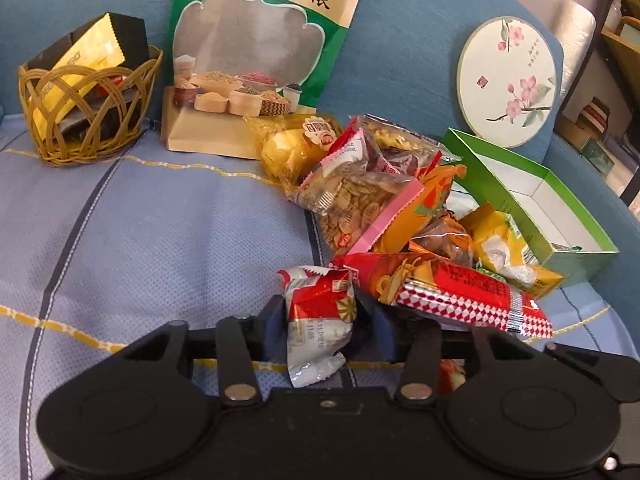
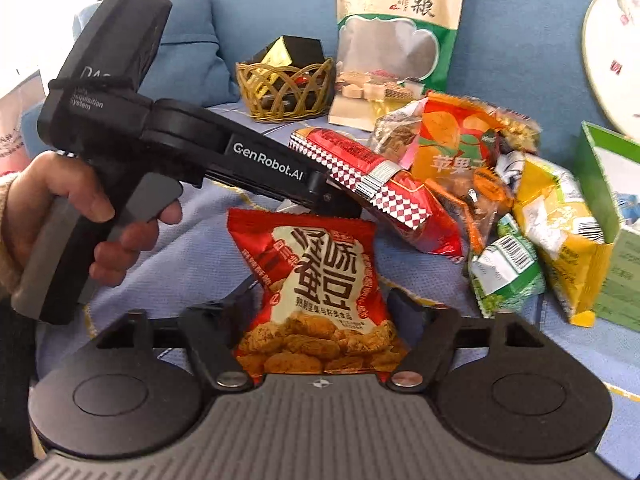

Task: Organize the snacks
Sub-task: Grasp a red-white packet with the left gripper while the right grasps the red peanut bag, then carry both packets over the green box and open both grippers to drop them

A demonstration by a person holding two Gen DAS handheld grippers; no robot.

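My left gripper (image 1: 328, 320) is low over the blue seat cover, jaws partly apart. A small crumpled red-and-silver packet (image 1: 320, 312) stands between them; it leans on the left finger and a dark gap shows at the right finger. In the right wrist view a hand (image 2: 60, 216) holds the left gripper (image 2: 340, 206), tip down beside the snack pile (image 2: 480, 184). My right gripper (image 2: 320, 304) is wide, with a flat red bag of coated beans (image 2: 316, 272) filling the space between its fingers, unbuckled. A wicker basket (image 1: 88, 120) (image 2: 284, 92) holds gold and black packs.
A tall grain pouch (image 1: 256, 40) (image 2: 396, 40) leans on the sofa back. An open green box (image 1: 560, 216) (image 2: 600, 184) lies right of the pile (image 1: 400, 208), under a round flowered board (image 1: 506, 80). A long red checkered pack (image 1: 460, 292) lies near my left gripper.
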